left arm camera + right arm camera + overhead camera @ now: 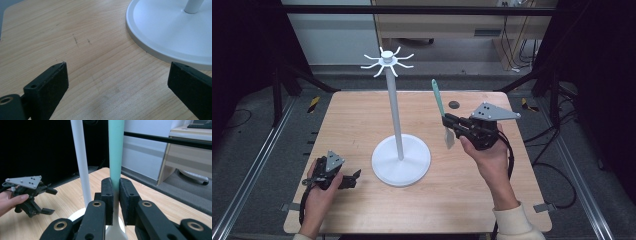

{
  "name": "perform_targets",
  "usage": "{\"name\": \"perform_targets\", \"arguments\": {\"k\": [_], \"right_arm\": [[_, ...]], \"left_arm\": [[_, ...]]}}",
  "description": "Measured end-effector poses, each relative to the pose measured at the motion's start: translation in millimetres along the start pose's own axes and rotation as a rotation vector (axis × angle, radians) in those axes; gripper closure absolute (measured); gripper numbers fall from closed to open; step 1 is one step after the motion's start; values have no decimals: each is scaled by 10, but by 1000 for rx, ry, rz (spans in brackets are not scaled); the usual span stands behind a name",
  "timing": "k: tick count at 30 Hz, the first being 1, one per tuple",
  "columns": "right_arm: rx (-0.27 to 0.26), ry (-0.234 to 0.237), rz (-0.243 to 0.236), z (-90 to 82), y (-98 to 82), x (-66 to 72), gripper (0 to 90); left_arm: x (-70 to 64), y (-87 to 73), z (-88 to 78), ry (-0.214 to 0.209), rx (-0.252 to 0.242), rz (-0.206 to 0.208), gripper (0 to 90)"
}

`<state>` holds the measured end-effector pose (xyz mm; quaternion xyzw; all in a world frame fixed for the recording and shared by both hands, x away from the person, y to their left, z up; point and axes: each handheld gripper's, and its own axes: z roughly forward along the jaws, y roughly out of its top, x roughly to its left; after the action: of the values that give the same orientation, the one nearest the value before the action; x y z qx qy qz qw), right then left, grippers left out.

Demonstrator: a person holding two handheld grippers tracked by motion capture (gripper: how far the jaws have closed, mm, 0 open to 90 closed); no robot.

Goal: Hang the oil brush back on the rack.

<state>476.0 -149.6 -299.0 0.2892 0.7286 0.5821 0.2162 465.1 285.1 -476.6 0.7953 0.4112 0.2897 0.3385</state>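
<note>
One white spatula with a teal handle [442, 112] stands upright above the wooden table [352, 120], handle up, pinched by the right gripper [451, 126] beside one white hook stand [397, 120]; the left gripper [354, 177] is spread wide.

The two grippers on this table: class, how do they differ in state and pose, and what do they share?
The right gripper has its fingers shut on a teal-handled spatula; the left gripper has its fingers wide open with nothing between them. The right gripper is held above the table; the left gripper sits low at it, beside the white stand. Both are black and hand-held.
</note>
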Motion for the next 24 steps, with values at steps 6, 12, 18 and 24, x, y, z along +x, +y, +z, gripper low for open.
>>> {"name": "perform_targets", "arguments": {"k": [6, 12, 18, 24], "right_arm": [[-26, -1, -8, -41, 69, 57, 822], [-49, 6, -11, -49, 124, 109, 822], [-59, 13, -28, -36, 178, 176, 822], [-77, 23, -35, -75, 247, 210, 822]], "left_arm": [[2, 1, 0, 0, 1, 1, 29], [-1, 1, -2, 0, 1, 0, 28], [-4, 0, -8, 1, 0, 0, 28], [2, -2, -11, 2, 2, -2, 28]]}}
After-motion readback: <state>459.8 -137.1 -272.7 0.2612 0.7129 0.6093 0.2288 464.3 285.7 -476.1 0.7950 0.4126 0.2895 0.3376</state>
